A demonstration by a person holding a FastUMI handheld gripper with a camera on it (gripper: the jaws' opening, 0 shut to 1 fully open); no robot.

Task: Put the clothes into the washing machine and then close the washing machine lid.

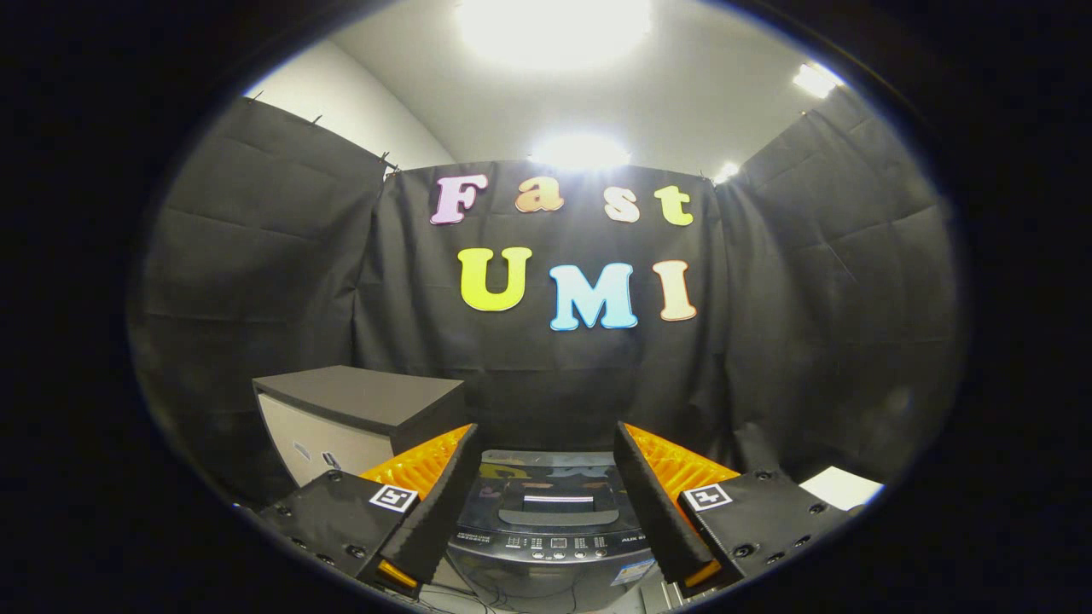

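Observation:
A dark top-loading washing machine (550, 512) stands just ahead of and between my fingers, its glossy lid (546, 473) lying flat and closed, with a handle recess and a row of control buttons along its near edge. My gripper (550, 503) is held above and in front of the machine, open, with nothing between its two fingers. No clothes lie within sight.
A grey-topped cabinet (363, 409) stands to the left of the machine, beyond the left finger. A white sheet or surface (840, 488) lies to the right, past the right finger. Black cloth walls close the booth behind and at both sides.

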